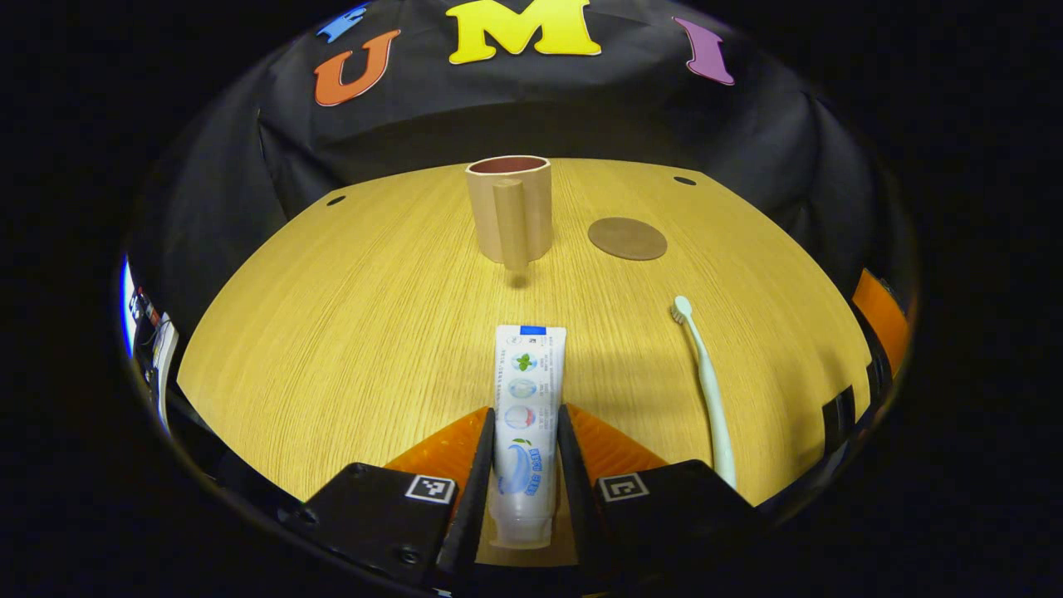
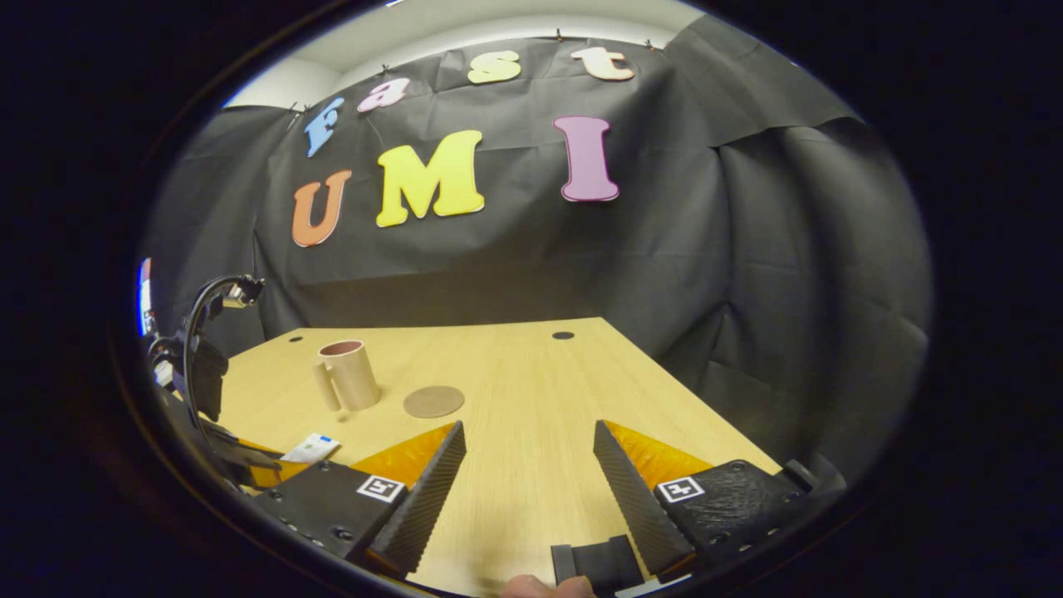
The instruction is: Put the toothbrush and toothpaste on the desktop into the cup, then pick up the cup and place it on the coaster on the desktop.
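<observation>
A white toothpaste tube (image 1: 528, 390) lies lengthwise between the fingers of my left gripper (image 1: 526, 411), which press on both its sides, cap end toward the camera. Straight beyond it a tan cup (image 1: 511, 208) stands upright with its handle facing me, and a round brown coaster (image 1: 627, 238) lies just right of the cup. A pale toothbrush (image 1: 706, 382) rests on the wooden desktop (image 1: 332, 316) to the right, head pointing away. In the right gripper view my right gripper (image 2: 529, 428) hangs open over bare wood, with the cup (image 2: 349, 374), the coaster (image 2: 433, 401) and the tube's end (image 2: 309, 448) to its left.
Small dark holes (image 1: 335, 200) (image 1: 684, 180) mark the desktop's far corners. Black cloth closes the back and sides. A stand with cables (image 2: 203, 332) rises at the table's left edge in the right gripper view. An orange gripper part (image 1: 880, 320) sits at the far right of the left gripper view.
</observation>
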